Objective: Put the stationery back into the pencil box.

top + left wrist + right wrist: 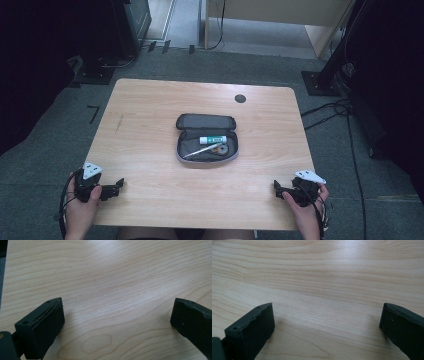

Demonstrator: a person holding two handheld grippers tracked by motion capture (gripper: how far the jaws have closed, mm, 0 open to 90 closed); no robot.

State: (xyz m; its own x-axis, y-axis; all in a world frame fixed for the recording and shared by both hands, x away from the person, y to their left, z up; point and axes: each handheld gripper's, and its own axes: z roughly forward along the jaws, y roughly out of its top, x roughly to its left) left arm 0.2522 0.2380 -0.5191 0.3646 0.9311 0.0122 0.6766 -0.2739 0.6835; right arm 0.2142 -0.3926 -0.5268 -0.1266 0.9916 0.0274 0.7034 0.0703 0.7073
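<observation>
A dark grey zip case (206,137) lies open in the middle of the wooden table (150,105). Inside its lower half rest a white tube with a green band (213,140), a silver pen (201,150) and a small round metal item (223,148). My left gripper (119,185) rests near the table's front left edge, held by a hand, jaws wide apart over bare wood (117,307). My right gripper (276,188) sits near the front right edge, also open with nothing between its jaws (327,312).
A round black cable port (240,98) sits near the table's far edge. Grey carpet surrounds the table, with black stands (100,65) at the far left, cables (335,107) on the floor at the right, and a wooden cabinet (280,15) behind.
</observation>
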